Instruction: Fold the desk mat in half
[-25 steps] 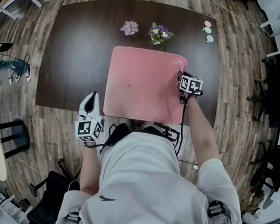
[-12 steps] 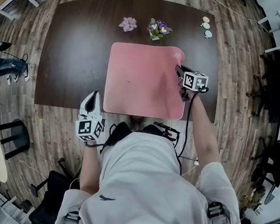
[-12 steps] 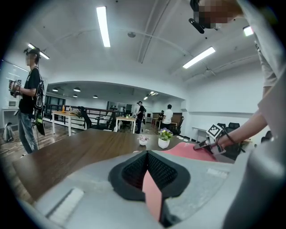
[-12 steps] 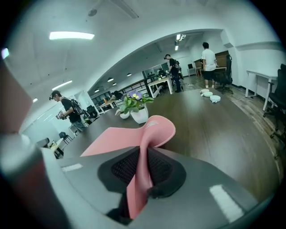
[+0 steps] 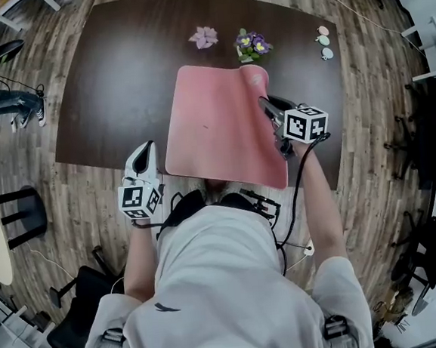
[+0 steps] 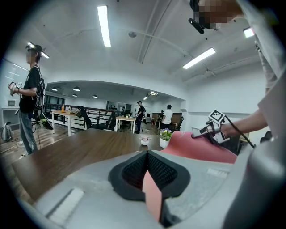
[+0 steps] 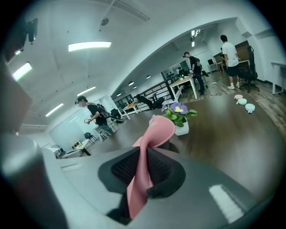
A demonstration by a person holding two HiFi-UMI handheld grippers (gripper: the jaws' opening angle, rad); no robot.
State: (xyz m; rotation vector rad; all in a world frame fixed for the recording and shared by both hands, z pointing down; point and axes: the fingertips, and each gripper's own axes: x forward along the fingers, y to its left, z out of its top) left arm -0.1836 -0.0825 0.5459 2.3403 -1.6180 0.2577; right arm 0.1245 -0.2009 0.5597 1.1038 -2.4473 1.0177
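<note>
Right gripper (image 5: 267, 106) pinches the right edge of the pink desk mat (image 5: 214, 124), its jaws closing on the sheet, and lifts it.

A second ago the mat lay flat on the dark table (image 5: 118, 72); now its far right corner stands up and curls leftward, close to the potted flowers (image 5: 250, 48). The left gripper (image 5: 147, 149) has stayed at the near left corner, its jaws together on a strip of the mat. By my reading, the fold has only just begun: most of the mat lies flat, and the raised edge has the full width to cross.
</note>
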